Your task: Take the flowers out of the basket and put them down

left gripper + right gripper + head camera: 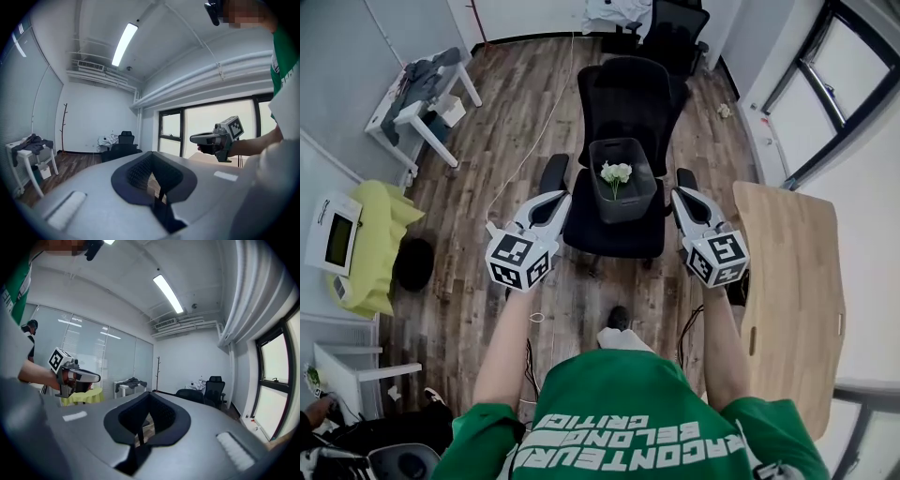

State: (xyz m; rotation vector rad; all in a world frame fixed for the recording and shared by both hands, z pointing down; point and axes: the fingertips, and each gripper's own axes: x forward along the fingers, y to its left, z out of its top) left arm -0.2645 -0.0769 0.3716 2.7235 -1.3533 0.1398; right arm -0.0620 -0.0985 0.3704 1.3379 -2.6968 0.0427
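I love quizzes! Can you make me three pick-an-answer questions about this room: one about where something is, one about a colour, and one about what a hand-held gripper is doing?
1. Where does the basket stand?
A. on the wooden table
B. on the seat of the black chair
C. on the floor

2. What colour are the flowers?
A. red
B. white
C. purple

3. The right hand-held gripper is:
A. shut and empty
B. wide open
C. squeezing a flower

Answers:
1 B, the basket sits on the chair seat.
2 B, the blooms are white.
3 A, its jaws meet with nothing between them.
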